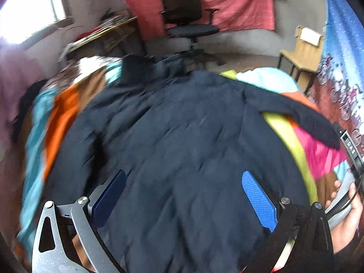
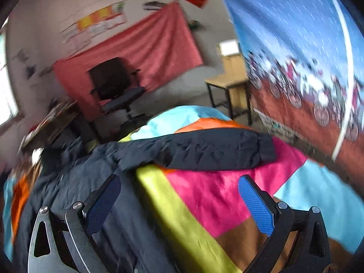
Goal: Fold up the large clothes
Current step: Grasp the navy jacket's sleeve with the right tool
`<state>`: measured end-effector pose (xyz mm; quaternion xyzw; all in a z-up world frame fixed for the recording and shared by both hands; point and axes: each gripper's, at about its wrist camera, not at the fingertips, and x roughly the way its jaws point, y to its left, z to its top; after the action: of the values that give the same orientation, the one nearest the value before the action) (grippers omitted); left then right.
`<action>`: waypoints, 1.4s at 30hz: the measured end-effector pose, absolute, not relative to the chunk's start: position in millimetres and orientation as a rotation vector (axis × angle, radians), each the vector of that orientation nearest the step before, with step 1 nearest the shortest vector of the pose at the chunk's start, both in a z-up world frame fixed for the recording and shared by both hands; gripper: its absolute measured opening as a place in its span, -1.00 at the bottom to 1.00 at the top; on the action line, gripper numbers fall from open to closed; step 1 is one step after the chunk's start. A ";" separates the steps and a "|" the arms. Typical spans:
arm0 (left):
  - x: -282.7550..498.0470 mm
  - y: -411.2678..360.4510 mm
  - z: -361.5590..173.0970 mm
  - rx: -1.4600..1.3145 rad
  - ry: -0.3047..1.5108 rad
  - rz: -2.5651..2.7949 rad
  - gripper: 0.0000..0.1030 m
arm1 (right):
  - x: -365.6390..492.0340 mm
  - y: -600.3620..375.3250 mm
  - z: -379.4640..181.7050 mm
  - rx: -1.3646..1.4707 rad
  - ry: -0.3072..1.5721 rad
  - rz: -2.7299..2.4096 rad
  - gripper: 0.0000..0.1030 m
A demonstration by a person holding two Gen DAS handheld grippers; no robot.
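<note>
A large dark navy jacket [image 1: 182, 136] lies spread flat on a bed with a multicoloured patchwork cover [image 1: 61, 113]. My left gripper [image 1: 182, 182] hovers open above the jacket's lower body, blue pads wide apart and nothing between them. One sleeve [image 2: 204, 150] stretches out to the right across the pink and orange patches. My right gripper [image 2: 179, 188] is open above the jacket's right edge [image 2: 75, 182] and the yellow-green stripe [image 2: 182, 223] of the cover, below that sleeve. A hand [image 1: 345, 223] holding the right gripper shows at the right edge of the left wrist view.
A black office chair [image 1: 186, 16] stands beyond the bed before a red cloth [image 1: 227, 0] on the wall. A wooden table [image 2: 229, 84] sits at the right beside a blue and red wall hanging [image 2: 295, 45]. A cluttered shelf [image 1: 102, 36] and a bright window [image 1: 27, 16] are at the left.
</note>
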<state>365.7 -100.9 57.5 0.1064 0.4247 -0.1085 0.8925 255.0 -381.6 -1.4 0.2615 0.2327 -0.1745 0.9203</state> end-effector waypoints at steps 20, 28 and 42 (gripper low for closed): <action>582.3 -223.1 -70.9 0.172 0.839 -0.431 0.94 | 329.5 -476.5 -106.4 0.880 0.443 -0.504 1.00; 616.5 -232.9 -118.4 0.232 0.919 -0.336 0.96 | 309.2 -515.9 -131.2 1.084 0.370 -0.529 0.93; 590.1 -185.6 -93.3 0.059 0.924 -0.435 0.97 | 305.3 -506.9 -73.5 0.914 0.243 -0.500 -0.89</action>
<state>590.1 -185.6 -93.3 0.0281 0.4420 -0.2082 0.8721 305.3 -506.9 -73.5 0.4353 0.1156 -0.2382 0.8605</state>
